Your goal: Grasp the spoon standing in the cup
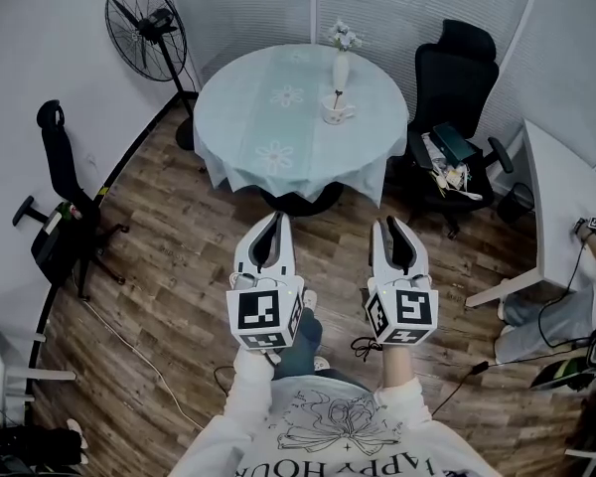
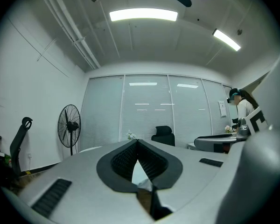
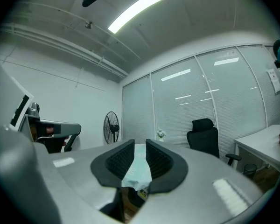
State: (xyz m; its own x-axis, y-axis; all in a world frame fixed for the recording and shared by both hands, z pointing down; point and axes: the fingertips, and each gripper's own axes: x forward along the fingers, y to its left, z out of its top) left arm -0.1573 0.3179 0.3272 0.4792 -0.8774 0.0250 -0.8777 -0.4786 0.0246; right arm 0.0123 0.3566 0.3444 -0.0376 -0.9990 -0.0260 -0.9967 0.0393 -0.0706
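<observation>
A round desk covered by a pale green flower-print cloth stands on the wood-plank floor. A white vase of flowers stands on it at 1 o'clock from its centre. From the desk, a black pedestal fan stands at 10 o'clock, a black office chair at 3 o'clock, and a white side desk at 4 o'clock.

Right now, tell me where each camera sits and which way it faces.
Head view: on the head, steeply down at floor and table; shows left gripper, right gripper, sleeves.
Left gripper view: on left gripper, level along shut jaws toward fan; right gripper at right.
Right gripper view: on right gripper, level between open jaws at table; left gripper at left.
Shared: both gripper views show fan and chair.
</observation>
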